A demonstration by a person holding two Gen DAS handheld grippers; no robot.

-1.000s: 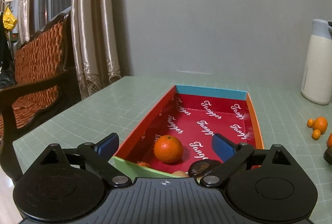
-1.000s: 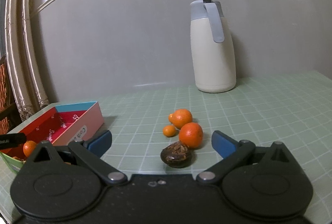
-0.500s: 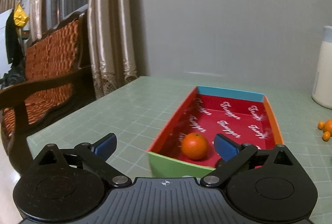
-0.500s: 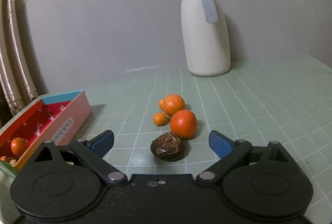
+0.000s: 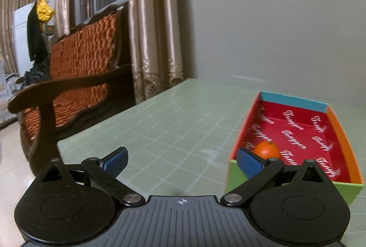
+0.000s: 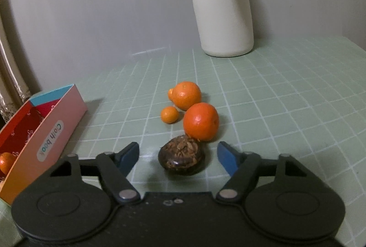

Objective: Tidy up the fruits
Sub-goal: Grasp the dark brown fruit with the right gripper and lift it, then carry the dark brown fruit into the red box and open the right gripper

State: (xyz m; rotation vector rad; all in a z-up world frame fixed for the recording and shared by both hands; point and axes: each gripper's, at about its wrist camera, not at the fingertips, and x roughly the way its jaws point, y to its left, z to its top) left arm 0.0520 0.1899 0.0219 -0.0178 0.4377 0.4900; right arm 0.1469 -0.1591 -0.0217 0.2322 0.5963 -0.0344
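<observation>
**Ana:** While the right gripper (image 6: 178, 154) hangs low over the bench (image 6: 286, 96), its fingers (image 6: 128, 154) have just been closing in, and the dark brown fruit (image 6: 181, 158) sits right between them, pads not touching it yet as far as I can see.

**Ben:** So not grasped. And behind it?

**Ana:** A large orange (image 6: 200, 121) touching the brown one's far side, a second orange (image 6: 186, 96) beyond that, and a small orange (image 6: 169, 115) just beside them, with what looks like another little one peeking out behind. All loose, out in the open middle of the bench, a white jug (image 6: 223, 9) near the far edge.

**Ben:** And the box?

**Ana:** The red-lined box (image 5: 334, 130) sits toward the left edge of the bench, with one orange (image 5: 266, 149) at its near end. The left gripper (image 5: 181, 163) is released, fingers spread wide, nothing between them, pointing at bare bench beside the box.

**Ben:** Early days, then.

**Ana:** I'd say so: one fruit clearly boxed, four or five to go, the brown one looking next.
</observation>
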